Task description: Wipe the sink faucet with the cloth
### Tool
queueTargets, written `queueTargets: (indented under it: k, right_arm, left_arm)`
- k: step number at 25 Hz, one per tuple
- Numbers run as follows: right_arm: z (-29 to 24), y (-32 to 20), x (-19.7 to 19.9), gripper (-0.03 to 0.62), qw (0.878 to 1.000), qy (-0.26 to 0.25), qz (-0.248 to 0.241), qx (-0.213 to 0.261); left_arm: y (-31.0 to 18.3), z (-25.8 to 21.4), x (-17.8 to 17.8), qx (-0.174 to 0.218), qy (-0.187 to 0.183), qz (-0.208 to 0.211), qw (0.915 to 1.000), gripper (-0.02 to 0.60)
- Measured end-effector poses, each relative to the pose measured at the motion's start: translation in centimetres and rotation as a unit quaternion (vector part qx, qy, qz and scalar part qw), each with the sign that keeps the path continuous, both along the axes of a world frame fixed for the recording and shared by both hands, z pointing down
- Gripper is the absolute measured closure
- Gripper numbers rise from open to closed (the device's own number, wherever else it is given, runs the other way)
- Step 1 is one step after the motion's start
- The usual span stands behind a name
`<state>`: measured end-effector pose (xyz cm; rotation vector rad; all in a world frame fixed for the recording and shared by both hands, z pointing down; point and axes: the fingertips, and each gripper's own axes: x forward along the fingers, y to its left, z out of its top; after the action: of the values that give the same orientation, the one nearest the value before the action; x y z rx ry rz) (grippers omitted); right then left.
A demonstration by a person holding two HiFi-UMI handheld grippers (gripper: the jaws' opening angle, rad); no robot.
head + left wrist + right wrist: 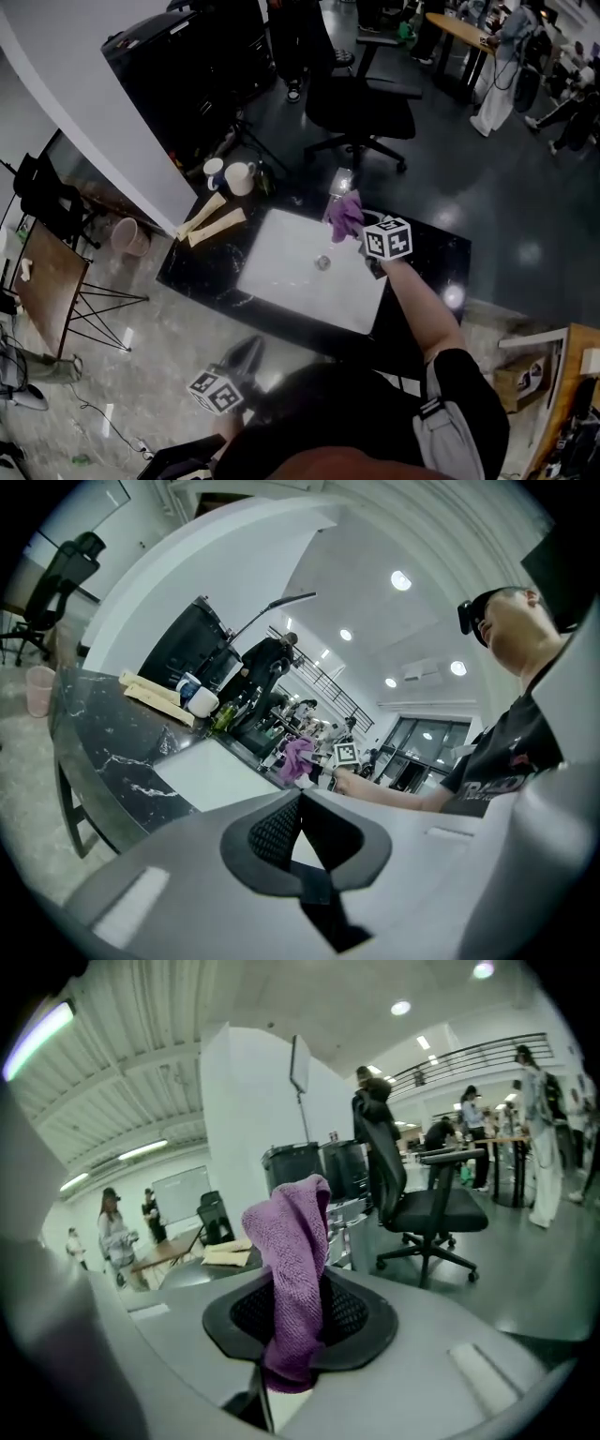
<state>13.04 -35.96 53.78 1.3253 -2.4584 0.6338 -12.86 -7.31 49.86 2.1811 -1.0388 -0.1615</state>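
A purple cloth (344, 215) hangs bunched at the back edge of the white sink (281, 272), just in front of the chrome faucet (339, 182). My right gripper (354, 225) is shut on the cloth (292, 1269), which stands up between the jaws and hides most of the faucet in the right gripper view. My left gripper (246, 352) is held low near my body, off the front of the counter, shut with nothing in it. In the left gripper view (298, 841) the cloth (298, 758) shows far off across the sink (211, 775).
The sink sits in a black marble counter (202, 267). Two mugs (230, 176) and some beige strips (211, 223) lie at its back left. An office chair (361, 108) stands behind the counter. A pink bin (129, 236) and a folding table (47, 281) are at left.
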Motion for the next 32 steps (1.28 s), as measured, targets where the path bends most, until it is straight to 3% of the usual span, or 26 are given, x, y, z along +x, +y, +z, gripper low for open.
queueTargets:
  k: [3,6,11,16,22,27,32]
  right_arm:
    - [-0.7,-3.1,4.0,0.499,0.994,-0.065,0.086,-0.001]
    - [0.1,-6.0,5.1,0.499,0.99,-0.097,0.106,-0.013]
    - [4.6,-8.5,5.0,0.5,0.993,-0.044,0.1,-0.047]
    - [11.3,-9.4,4.9,0.5,0.988,0.008,0.091,-0.123]
    - [12.2,-9.7,4.9,0.5,0.985,0.021,0.073,-0.155]
    - [8.1,-9.8,5.0,0.5,0.995,0.016,0.046,-0.09]
    - [0.3,-9.4,4.6,0.5,0.995,0.083,-0.034,0.031]
  left_arm:
    - [0.3,0.1,-0.5,-0.003,-0.001,-0.017,0.9999,0.581]
    - [0.4,0.3,-0.7,-0.012,-0.006,-0.031,0.9994,0.581]
    - [0.7,1.3,-0.9,-0.035,-0.014,-0.058,0.9976,0.581]
    - [0.7,2.7,-1.1,-0.059,-0.018,-0.079,0.995,0.581]
    - [0.4,2.7,-0.7,-0.061,-0.022,-0.081,0.9945,0.581]
    - [0.2,2.2,-0.5,-0.058,-0.023,-0.072,0.9955,0.581]
    - [0.1,1.7,-0.6,-0.037,-0.016,-0.054,0.9977,0.581]
